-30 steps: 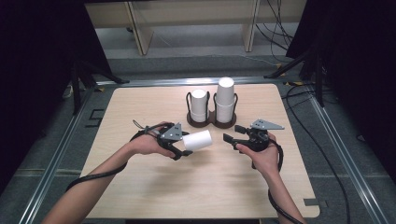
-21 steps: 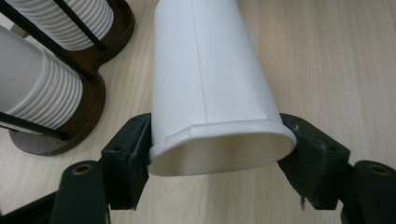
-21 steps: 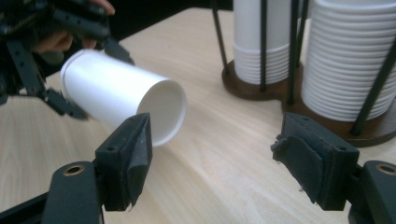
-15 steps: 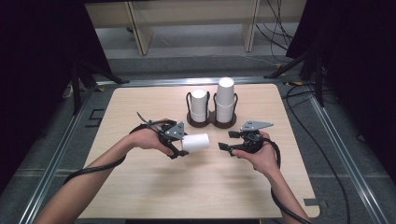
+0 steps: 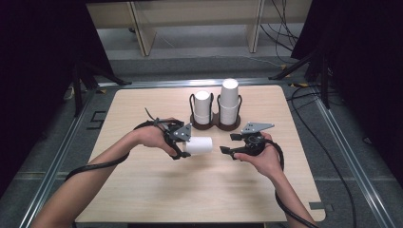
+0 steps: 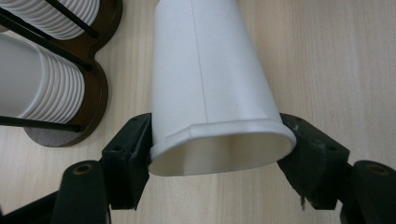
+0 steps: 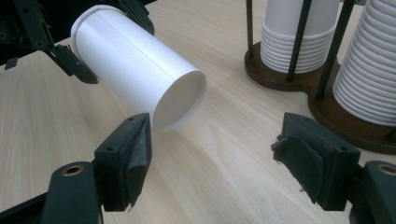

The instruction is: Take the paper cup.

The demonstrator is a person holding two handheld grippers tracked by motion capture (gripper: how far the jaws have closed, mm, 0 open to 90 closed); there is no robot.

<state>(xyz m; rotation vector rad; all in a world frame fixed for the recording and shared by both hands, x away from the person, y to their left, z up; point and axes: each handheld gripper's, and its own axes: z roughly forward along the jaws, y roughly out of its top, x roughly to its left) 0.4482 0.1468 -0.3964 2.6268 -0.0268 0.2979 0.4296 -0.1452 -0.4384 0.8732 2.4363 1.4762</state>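
A white paper cup [image 5: 198, 145] is held on its side just above the table, with my left gripper [image 5: 183, 145] shut on its wide rim end. In the left gripper view both pads press the cup [image 6: 215, 93] at the rim, inside the left gripper [image 6: 217, 156]. My right gripper [image 5: 228, 144] stands open to the right of the cup, pointing at its base. In the right gripper view the cup's [image 7: 135, 70] recessed base faces the open right gripper [image 7: 219, 158], close to the left pad, with nothing between the pads.
A dark wooden two-post cup holder [image 5: 215, 125] stands behind the grippers, carrying a short stack of cups [image 5: 203, 107] and a taller stack [image 5: 229, 102]. The light wooden table [image 5: 142, 190] has bare room in front. Cables trail from both grippers.
The right gripper has shifted a little left, toward the cup's base. The left hand has lifted the cup slightly, still gripping it.
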